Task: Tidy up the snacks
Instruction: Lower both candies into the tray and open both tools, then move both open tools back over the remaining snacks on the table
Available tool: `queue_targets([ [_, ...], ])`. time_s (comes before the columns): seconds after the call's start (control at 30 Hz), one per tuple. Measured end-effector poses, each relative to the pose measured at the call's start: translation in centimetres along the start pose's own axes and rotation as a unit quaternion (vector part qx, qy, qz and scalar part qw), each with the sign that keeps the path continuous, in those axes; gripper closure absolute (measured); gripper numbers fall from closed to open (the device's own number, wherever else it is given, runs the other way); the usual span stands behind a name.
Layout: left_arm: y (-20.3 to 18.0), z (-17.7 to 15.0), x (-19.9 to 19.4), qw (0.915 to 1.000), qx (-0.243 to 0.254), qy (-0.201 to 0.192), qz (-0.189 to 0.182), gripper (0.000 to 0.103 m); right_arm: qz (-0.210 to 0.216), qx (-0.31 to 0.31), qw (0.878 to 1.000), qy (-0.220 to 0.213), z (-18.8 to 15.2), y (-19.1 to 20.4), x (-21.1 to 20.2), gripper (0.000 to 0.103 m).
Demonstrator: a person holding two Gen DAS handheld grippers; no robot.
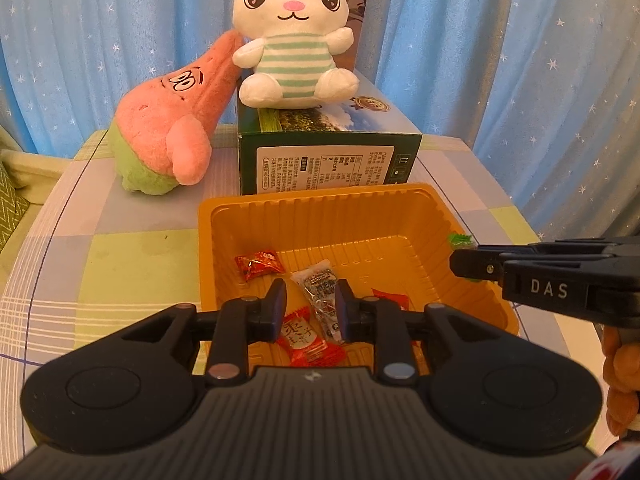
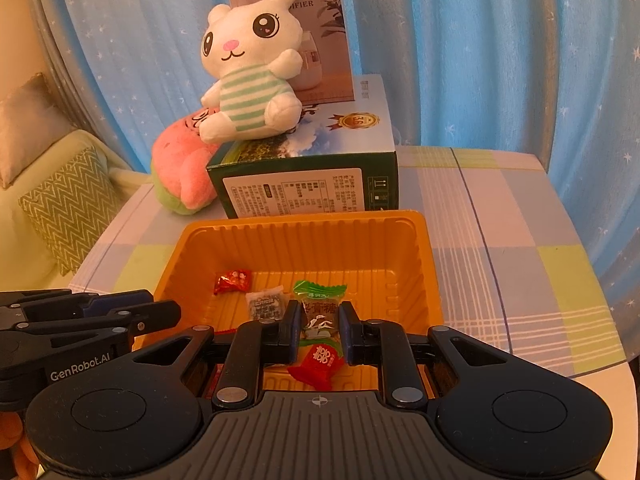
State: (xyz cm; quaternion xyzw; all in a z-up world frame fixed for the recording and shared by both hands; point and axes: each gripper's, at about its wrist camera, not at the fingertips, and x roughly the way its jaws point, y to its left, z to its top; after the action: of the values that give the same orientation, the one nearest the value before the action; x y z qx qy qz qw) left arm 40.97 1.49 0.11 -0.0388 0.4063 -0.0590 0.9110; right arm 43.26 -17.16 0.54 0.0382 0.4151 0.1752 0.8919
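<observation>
An orange plastic tray (image 1: 304, 208) (image 2: 304, 228) sits on the checked tablecloth and holds several wrapped snacks. A small red candy (image 1: 259, 265) (image 2: 232, 281) lies at its back left, a clear grey-printed packet (image 1: 320, 292) (image 2: 266, 304) in the middle, and red candies (image 1: 308, 340) (image 2: 318, 362) at the front. My left gripper (image 1: 311, 306) hovers open over the tray's near edge, empty. My right gripper (image 2: 320, 330) is shut on a green-topped candy (image 2: 320, 308) (image 1: 460, 239) above the tray's right side.
A green carton (image 1: 328, 160) (image 2: 308, 184) stands just behind the tray with a white bunny plush (image 1: 292, 40) (image 2: 252, 72) on top. A pink star plush (image 1: 176, 120) (image 2: 180, 172) leans at its left. Cushions (image 2: 68, 208) lie beyond the table's left edge.
</observation>
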Motion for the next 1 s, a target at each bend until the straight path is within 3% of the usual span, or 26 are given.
queue_targets([
  [0.67,0.2,0.0,-0.5,1.0000,0.005,0.002,0.004,0.078,0.018,-0.005,1.000,-0.014,1.4,1.2,0.1,0.082],
  [0.7,0.3,-0.1,-0.5,1.0000,0.005,0.002,0.005,0.075,0.022,-0.003,1.000,-0.016,1.5,1.2,0.1,0.081],
  [0.8,0.5,-0.3,-0.7,1.0000,0.004,0.003,0.005,0.072,0.021,0.007,0.999,-0.024,1.5,0.9,-0.1,0.047],
  [1.0,0.7,-1.0,-1.4,1.0000,0.004,0.003,0.005,0.070,0.017,0.016,0.999,-0.023,0.7,0.1,-0.9,0.046],
])
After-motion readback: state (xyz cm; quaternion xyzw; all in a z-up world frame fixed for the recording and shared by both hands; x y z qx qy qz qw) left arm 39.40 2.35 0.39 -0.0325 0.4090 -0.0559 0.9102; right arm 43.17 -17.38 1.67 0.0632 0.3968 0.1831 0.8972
